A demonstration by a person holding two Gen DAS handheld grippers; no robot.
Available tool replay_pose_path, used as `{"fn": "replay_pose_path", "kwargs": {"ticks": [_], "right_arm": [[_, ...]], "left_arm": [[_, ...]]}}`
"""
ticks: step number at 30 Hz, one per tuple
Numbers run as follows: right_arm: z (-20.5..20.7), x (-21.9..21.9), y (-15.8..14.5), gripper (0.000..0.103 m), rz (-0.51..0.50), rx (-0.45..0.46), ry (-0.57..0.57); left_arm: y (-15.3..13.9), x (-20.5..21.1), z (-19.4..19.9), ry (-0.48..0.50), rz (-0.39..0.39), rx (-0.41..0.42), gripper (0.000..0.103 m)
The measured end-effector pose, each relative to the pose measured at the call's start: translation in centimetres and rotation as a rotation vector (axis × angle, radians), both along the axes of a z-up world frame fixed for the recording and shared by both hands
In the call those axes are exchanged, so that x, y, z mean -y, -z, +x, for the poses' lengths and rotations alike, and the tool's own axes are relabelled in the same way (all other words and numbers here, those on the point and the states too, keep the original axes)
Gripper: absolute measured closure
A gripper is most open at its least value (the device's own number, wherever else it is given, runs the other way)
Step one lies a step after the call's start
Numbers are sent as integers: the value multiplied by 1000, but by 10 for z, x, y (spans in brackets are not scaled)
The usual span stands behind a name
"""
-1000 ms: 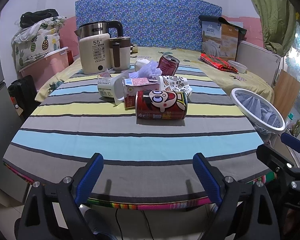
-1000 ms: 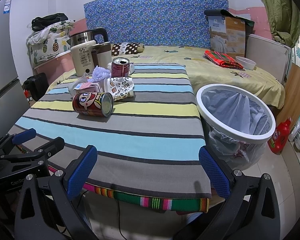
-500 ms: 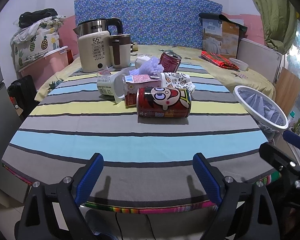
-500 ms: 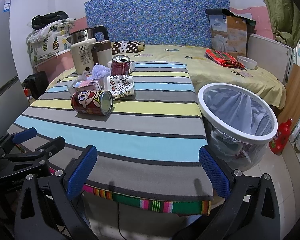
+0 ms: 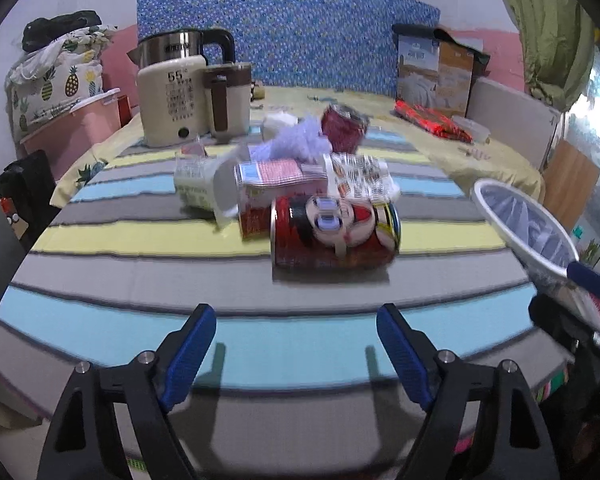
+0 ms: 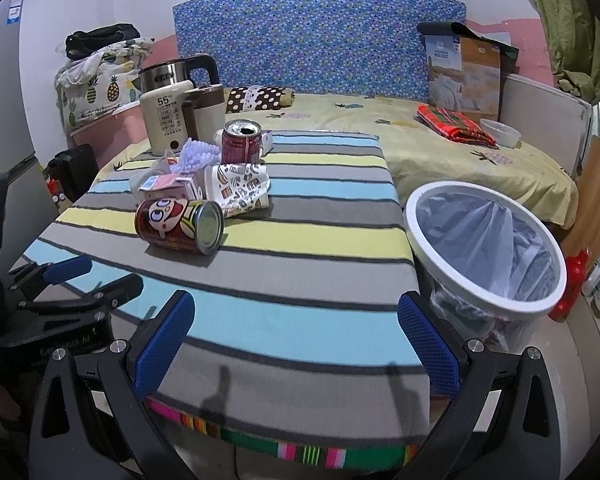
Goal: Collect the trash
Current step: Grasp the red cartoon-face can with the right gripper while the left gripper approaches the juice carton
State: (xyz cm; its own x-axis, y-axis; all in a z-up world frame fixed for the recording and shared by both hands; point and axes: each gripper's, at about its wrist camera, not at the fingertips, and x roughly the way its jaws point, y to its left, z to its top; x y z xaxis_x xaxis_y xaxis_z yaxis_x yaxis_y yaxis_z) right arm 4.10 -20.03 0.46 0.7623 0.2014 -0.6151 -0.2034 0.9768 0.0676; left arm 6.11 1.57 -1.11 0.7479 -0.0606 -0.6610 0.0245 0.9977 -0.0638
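A pile of trash lies mid-table: a red cartoon can (image 5: 334,232) on its side, also in the right wrist view (image 6: 178,226), a pink carton (image 5: 278,180), a patterned paper cup (image 6: 236,188), an upright red soda can (image 6: 242,148), a plastic cup (image 5: 198,188) and a purple wad (image 5: 296,142). A white bin with a plastic liner (image 6: 484,248) stands at the table's right edge. My left gripper (image 5: 296,354) is open, short of the cartoon can. My right gripper (image 6: 296,342) is open over the table's near edge.
A cream kettle (image 5: 172,104) and a brown-and-cream jug (image 5: 226,98) stand at the back left of the striped table (image 6: 300,240). Behind is a bed with a yellow cover (image 6: 440,148) and a red plaid cloth (image 6: 452,126).
My left gripper has moved forward over the table toward the cartoon can, which now looks larger. My right gripper has drifted slightly forward. Both stay open.
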Motion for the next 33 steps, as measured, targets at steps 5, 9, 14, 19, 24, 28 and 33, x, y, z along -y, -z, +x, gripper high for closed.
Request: {"fn": "replay_pose_path", "kwargs": {"ticks": [5,9,14,19,24,28,33], "right_arm": [[8,1,-3,1,6,6,2],[10,2,-2,1,8,5,2],[12,3,-1,1,6,-6,1],[11,11,-1,1,10,-8,20],[9,19,-4,3,25,-11,28],[12,13,-7,10,40,1,-36],[24,-13,-11,15,26,18,-189]], "left_arm": [[-7,0,18,19,-16,28,20],[-9,-2,34,46,-35,24,20],[-7,0,44,131,-107,2,20],[-10,21,34,265,-135,18,20],[-23,13,31,202,-91,66,20],[-20,-9,35,127,-67,38,22],[-17,-35,35,79,-54,15,32]]}}
